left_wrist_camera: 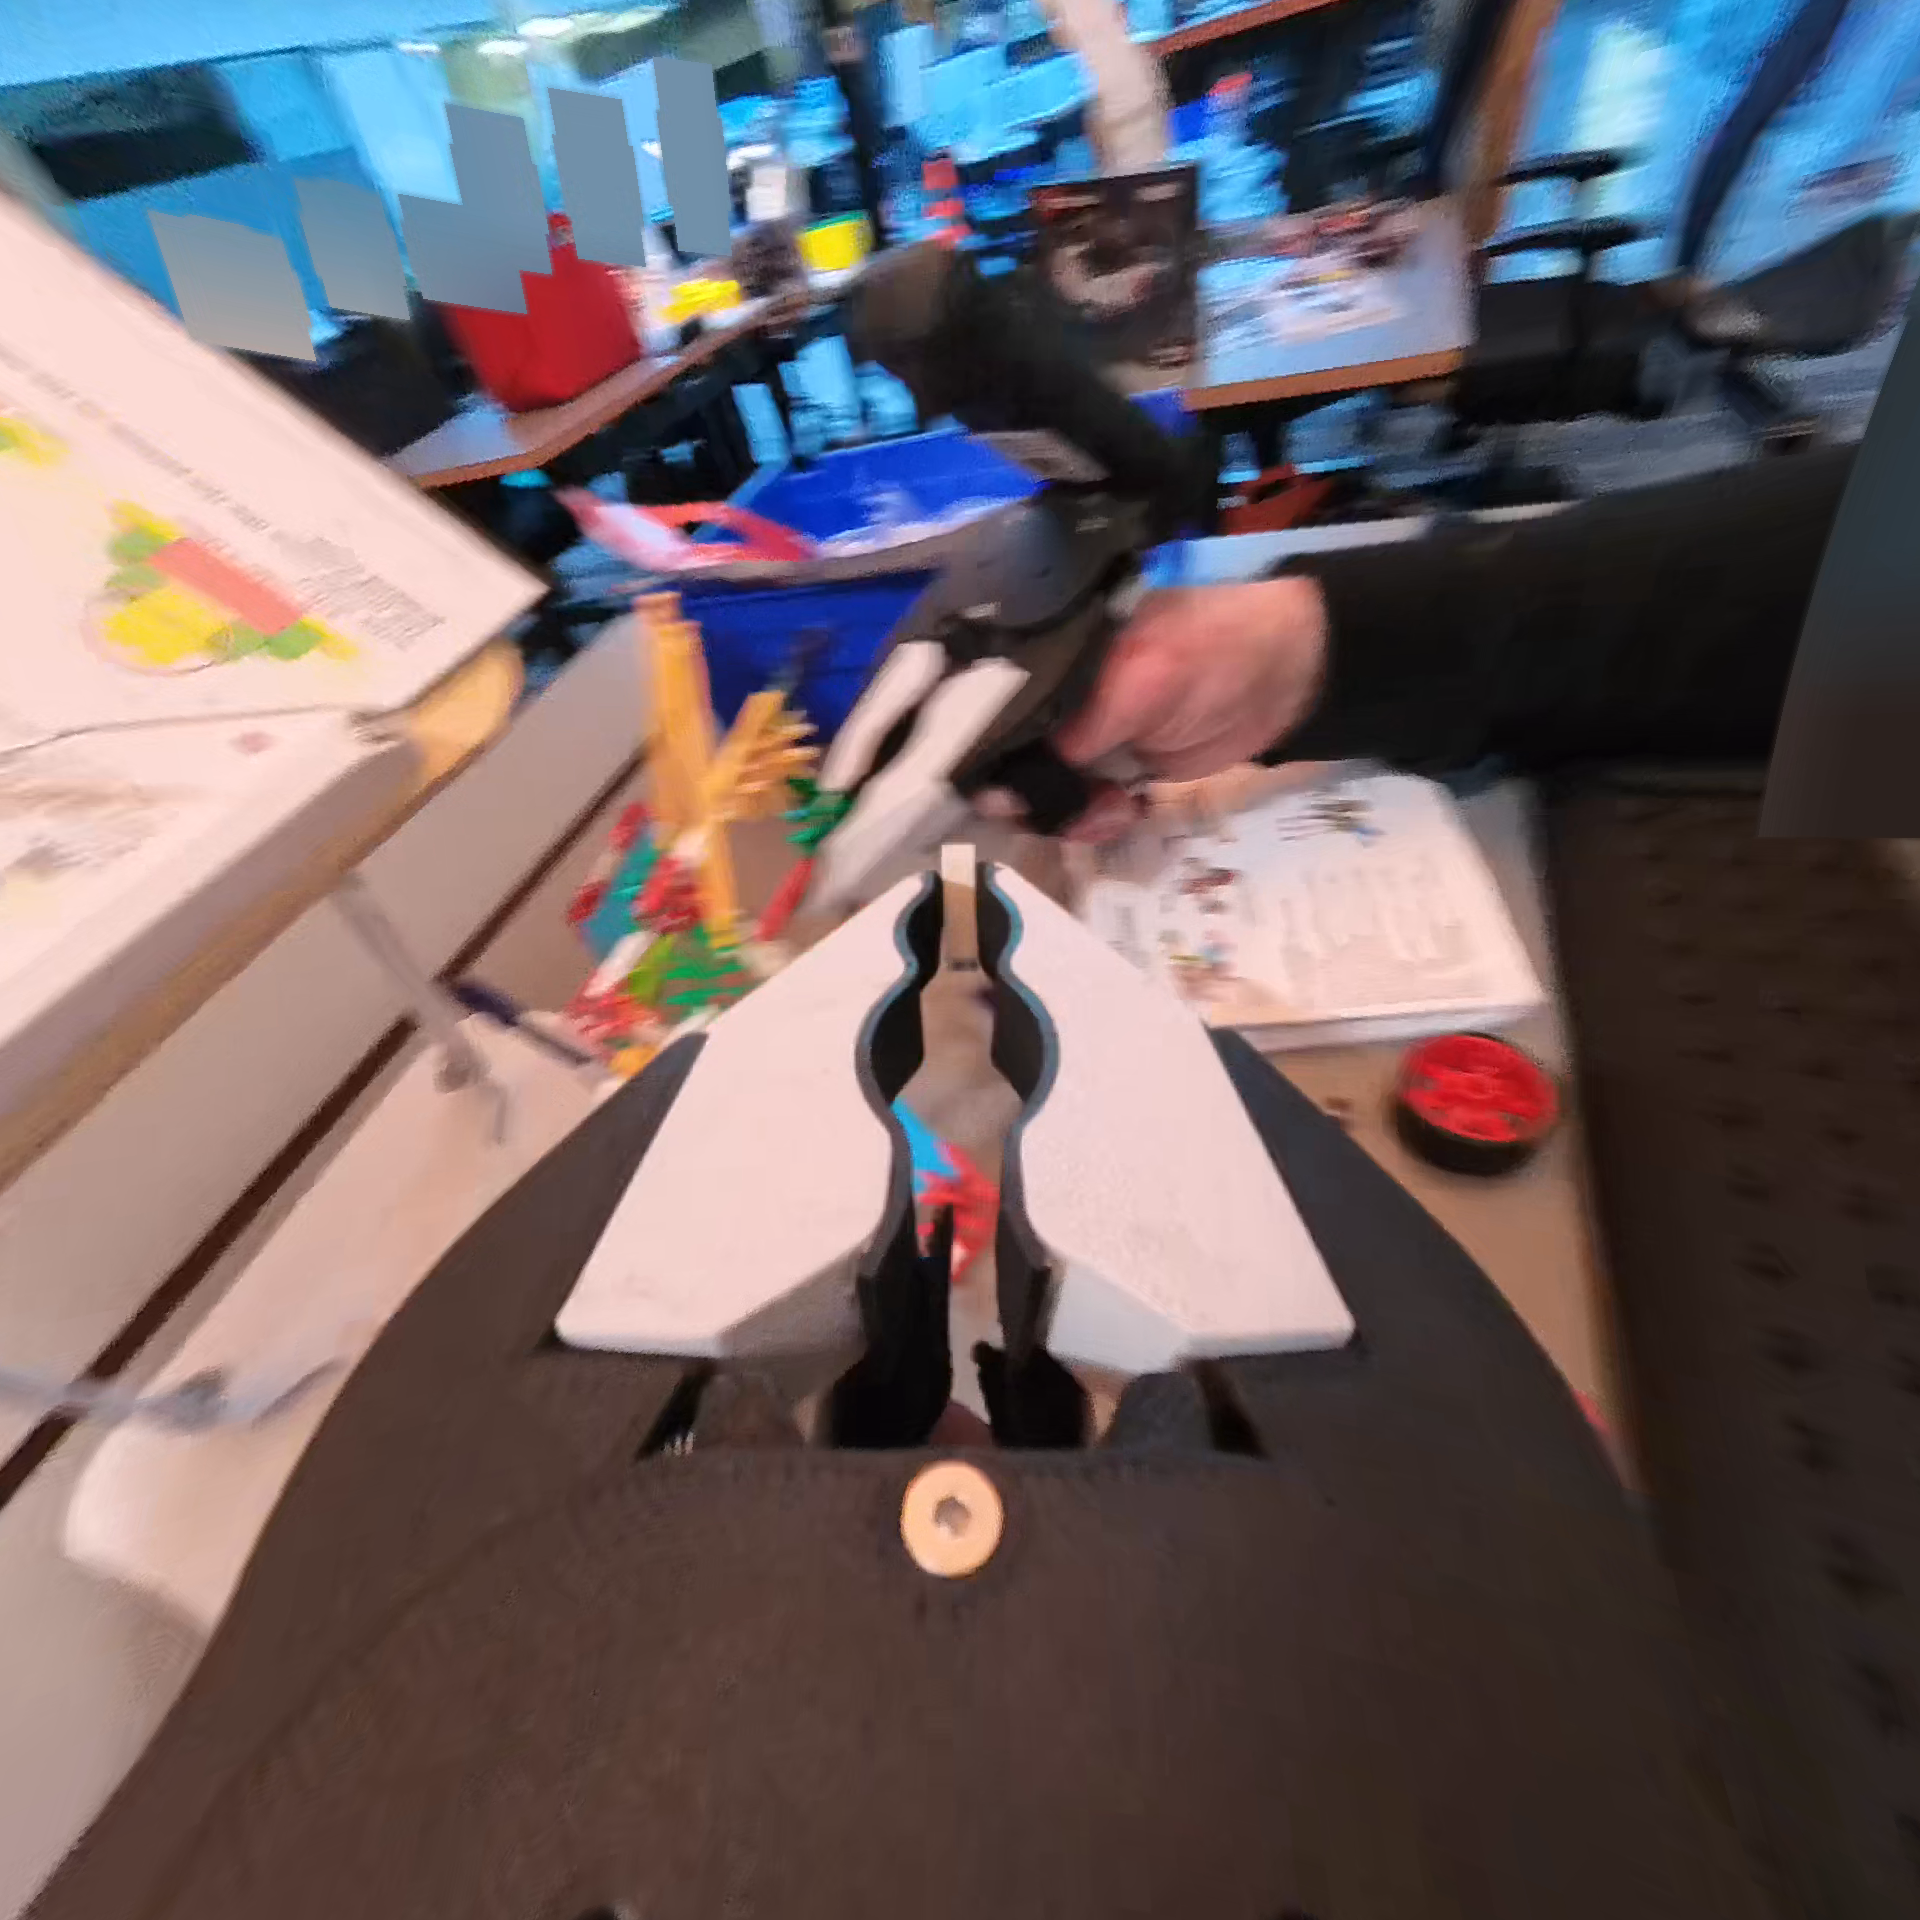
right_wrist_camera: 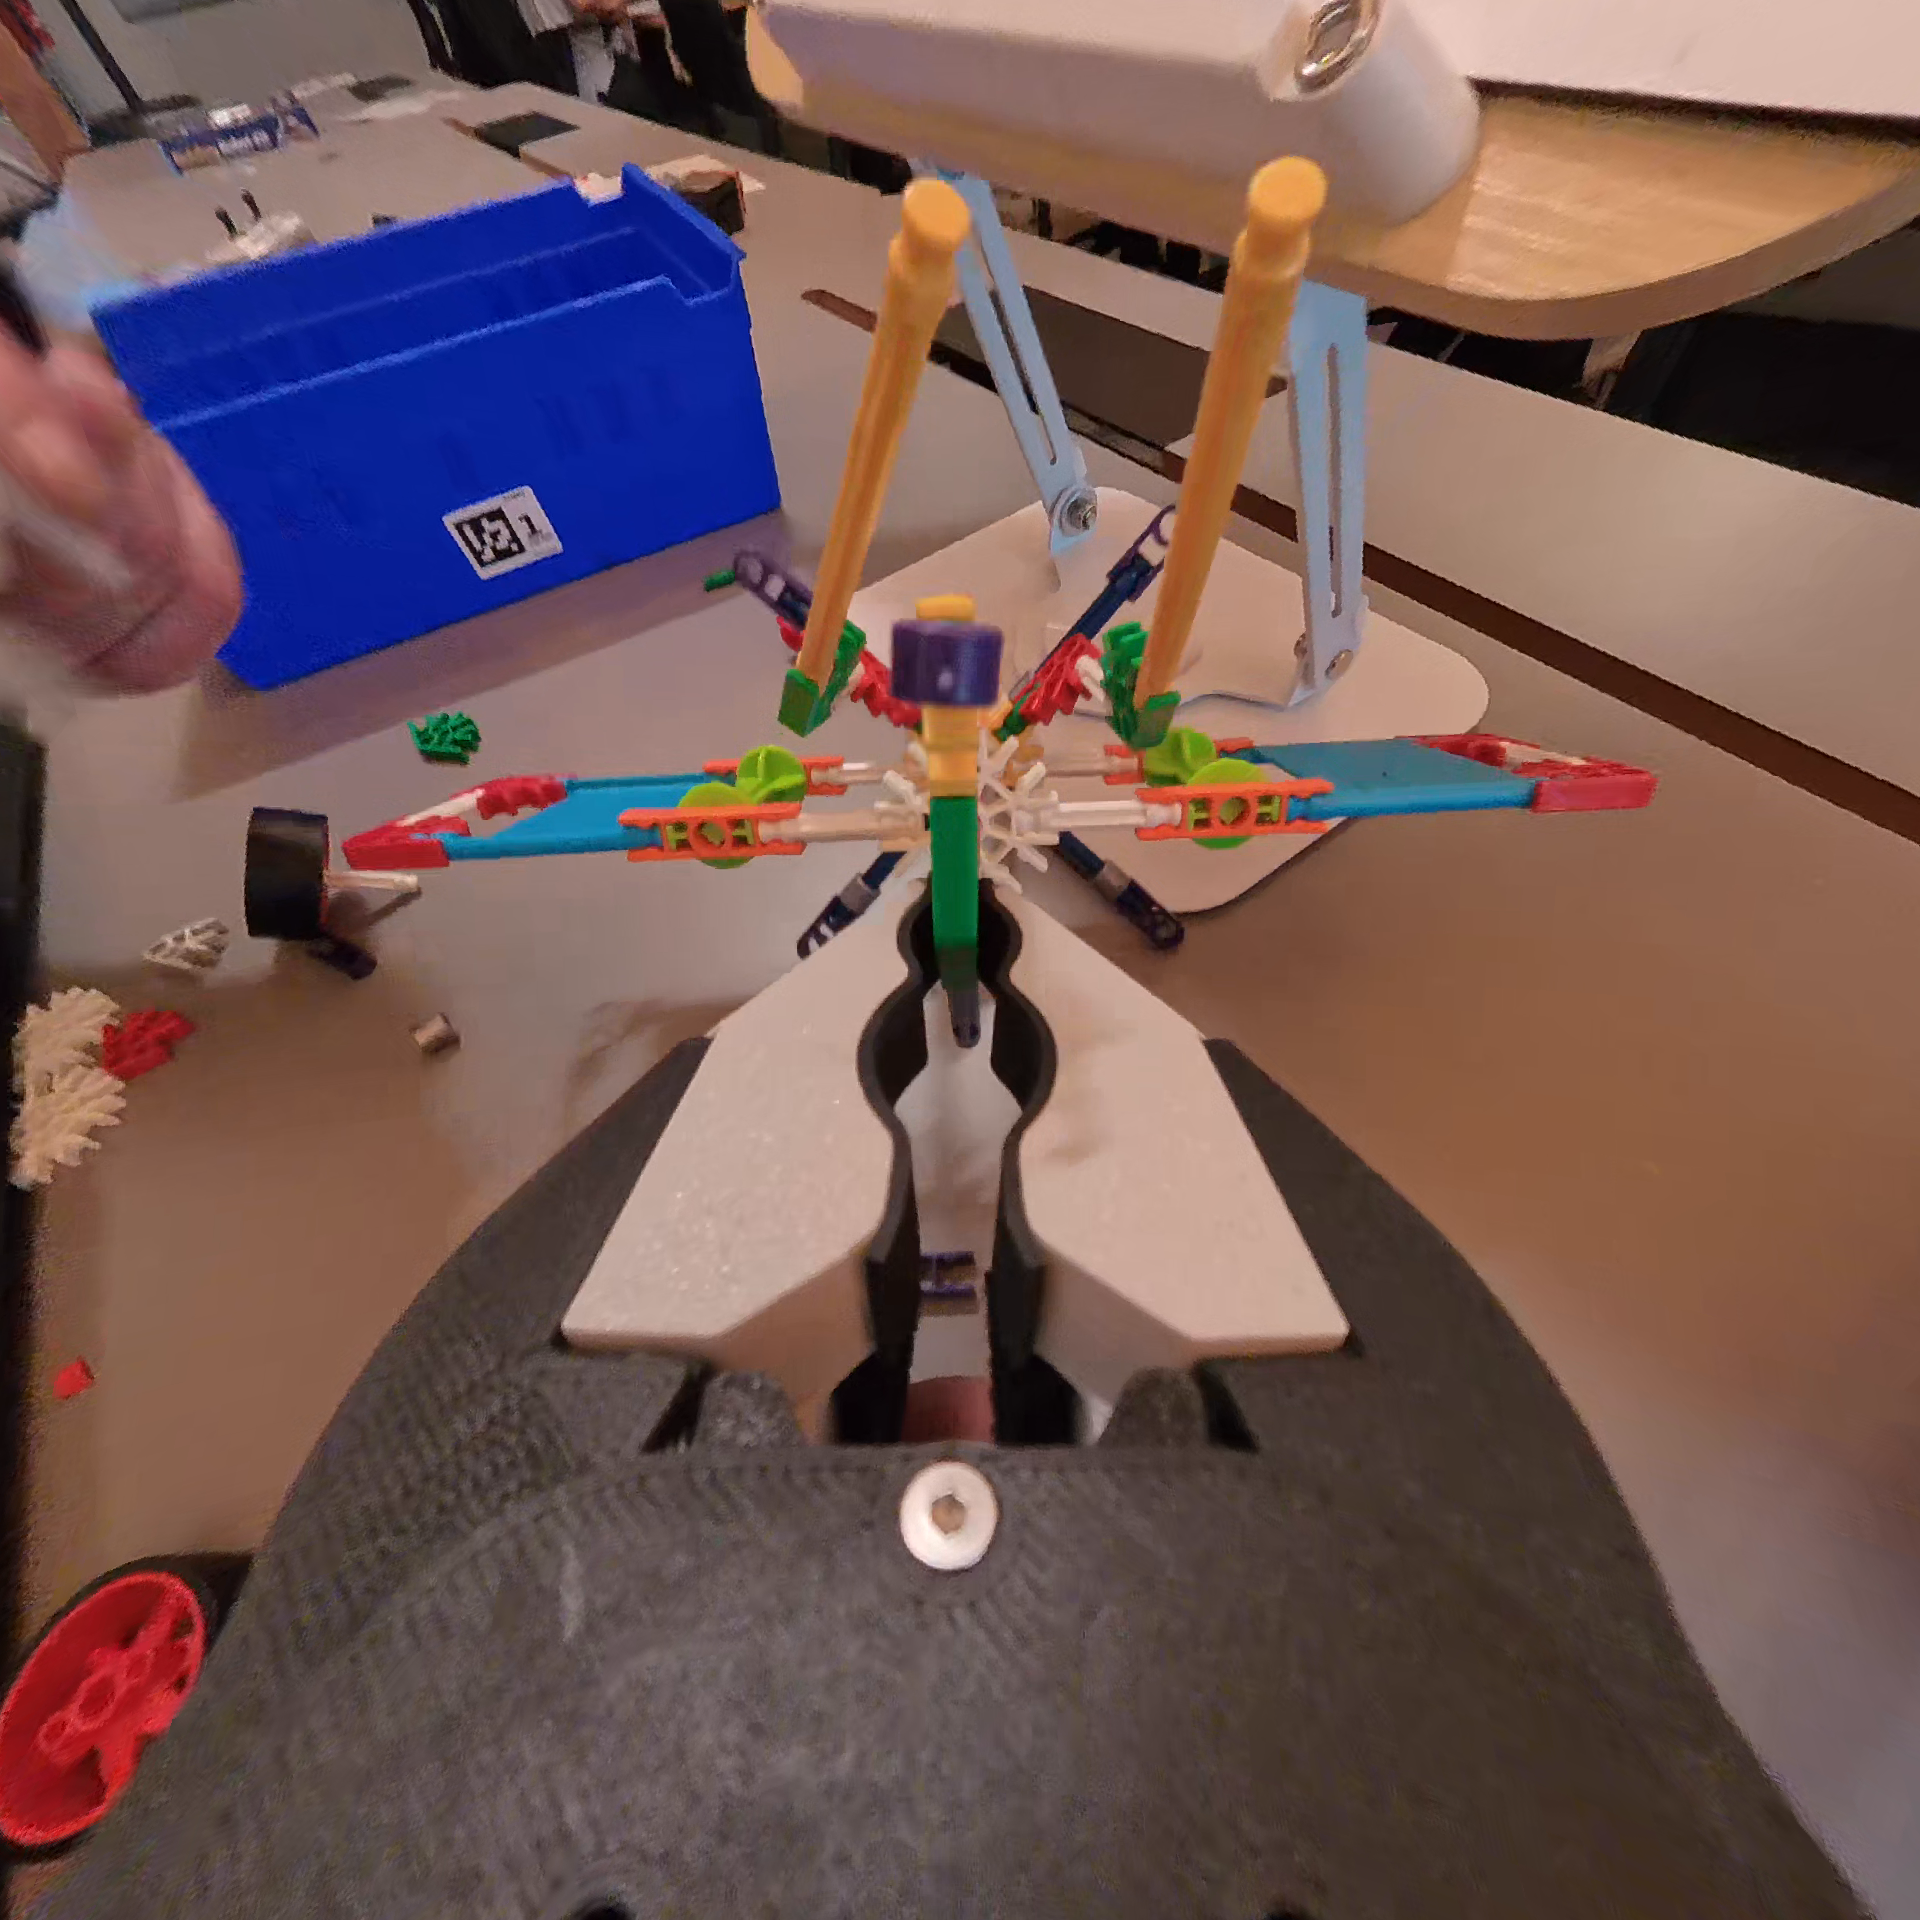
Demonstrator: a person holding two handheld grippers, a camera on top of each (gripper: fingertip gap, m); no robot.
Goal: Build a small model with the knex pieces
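Note:
My left gripper [left_wrist_camera: 957, 896] is shut on a small white rod [left_wrist_camera: 958, 871] that sticks out past its tips, above the table. My right gripper [right_wrist_camera: 956, 935] is shut on the green rod [right_wrist_camera: 953, 852] at the near end of a colourful construction-toy model [right_wrist_camera: 935, 769]. The model has blue wing panels, two long yellow rods and a purple cap. In the left wrist view, the right gripper [left_wrist_camera: 883, 810] is held by a hand [left_wrist_camera: 1195, 675] against the blurred model [left_wrist_camera: 696, 831], just beyond my left tips.
A blue bin [right_wrist_camera: 447, 416] stands behind the model. A white stand [right_wrist_camera: 1299, 644] carries a tilted board with an instruction sheet [left_wrist_camera: 208, 520]. An open booklet [left_wrist_camera: 1320, 904] and a red wheel [left_wrist_camera: 1475, 1101] lie on the table. Loose connectors [right_wrist_camera: 73, 1060], a black tyre [right_wrist_camera: 286, 873] and a hand [right_wrist_camera: 104, 540] are at left. The gap from one gripper's tips to the other's is roughly 12 cm. The red wheel [left_wrist_camera: 1475, 1101] is about 20 cm from both grippers' fingertips. It turns up in the right wrist view [right_wrist_camera: 120, 1665] as well.

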